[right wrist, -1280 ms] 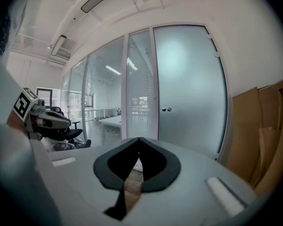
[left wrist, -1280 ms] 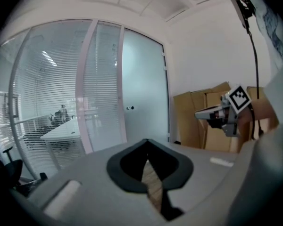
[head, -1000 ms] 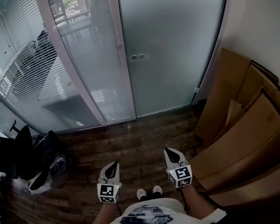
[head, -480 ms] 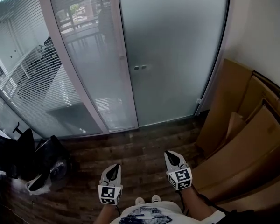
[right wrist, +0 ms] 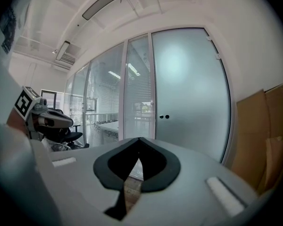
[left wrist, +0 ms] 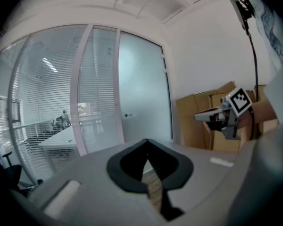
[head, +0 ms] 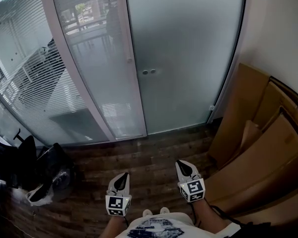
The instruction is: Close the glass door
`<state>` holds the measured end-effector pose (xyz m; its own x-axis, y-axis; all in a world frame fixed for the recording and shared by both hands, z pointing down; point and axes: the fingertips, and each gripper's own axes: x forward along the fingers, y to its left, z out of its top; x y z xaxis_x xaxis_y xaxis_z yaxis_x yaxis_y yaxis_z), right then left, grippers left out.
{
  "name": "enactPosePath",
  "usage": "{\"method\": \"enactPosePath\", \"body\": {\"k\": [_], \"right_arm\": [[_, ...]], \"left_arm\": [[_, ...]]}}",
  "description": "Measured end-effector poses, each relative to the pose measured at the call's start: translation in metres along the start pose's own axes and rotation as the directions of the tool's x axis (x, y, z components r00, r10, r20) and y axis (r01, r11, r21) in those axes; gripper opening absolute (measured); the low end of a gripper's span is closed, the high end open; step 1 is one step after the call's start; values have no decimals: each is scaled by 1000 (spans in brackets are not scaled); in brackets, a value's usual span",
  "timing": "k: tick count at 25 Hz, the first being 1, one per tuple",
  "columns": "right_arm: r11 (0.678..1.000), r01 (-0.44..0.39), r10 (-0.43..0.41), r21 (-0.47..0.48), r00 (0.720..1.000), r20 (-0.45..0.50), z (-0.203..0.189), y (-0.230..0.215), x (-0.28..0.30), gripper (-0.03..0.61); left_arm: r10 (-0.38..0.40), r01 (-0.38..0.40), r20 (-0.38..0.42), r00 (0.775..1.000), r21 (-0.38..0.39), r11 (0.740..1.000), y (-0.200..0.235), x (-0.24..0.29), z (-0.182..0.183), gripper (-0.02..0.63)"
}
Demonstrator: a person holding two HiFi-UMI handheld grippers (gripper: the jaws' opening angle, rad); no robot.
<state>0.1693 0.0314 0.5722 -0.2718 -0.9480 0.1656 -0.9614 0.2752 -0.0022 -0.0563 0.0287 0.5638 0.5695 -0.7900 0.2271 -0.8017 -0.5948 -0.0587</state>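
Clutter far left: black chair (head: 22, 155) and a bagged bundle (head: 54, 170) on the wood floor (head: 154, 150). Behind them is the glazed partition (head: 25, 78) with slat blinds, then a pale frame post (head: 75, 58).

Left claw (head: 121, 179) sits low in the head view, held above the floor and aimed at the glass wall. Its own view shows it clenched (left wrist: 147, 144), tips meeting, nothing between them.

Glass door (head: 188, 48) is the frosted panel right of the blinds, with two small round fittings (head: 149, 72) near its left edge. It looks flush in its frame, right edge against the jamb at the white wall (head: 283, 29). It is well apart from both claws, neither touching it.

Right claw (head: 185, 166) is just right of the left one and slightly further forward. It is also clenched and empty (right wrist: 139, 141), with the door dead ahead in its view.

Cardboard sheets (head: 258, 133) lean against the wall far right.
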Motion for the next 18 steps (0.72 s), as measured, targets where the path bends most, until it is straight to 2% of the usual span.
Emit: {"method": "enactPosePath", "body": {"k": [18], "right_arm": [[1000, -14, 15, 7, 1000, -20, -6, 2, 4, 8]], "left_arm": [[13, -13, -10, 1000, 7, 1000, 4, -1, -3, 2]]}}
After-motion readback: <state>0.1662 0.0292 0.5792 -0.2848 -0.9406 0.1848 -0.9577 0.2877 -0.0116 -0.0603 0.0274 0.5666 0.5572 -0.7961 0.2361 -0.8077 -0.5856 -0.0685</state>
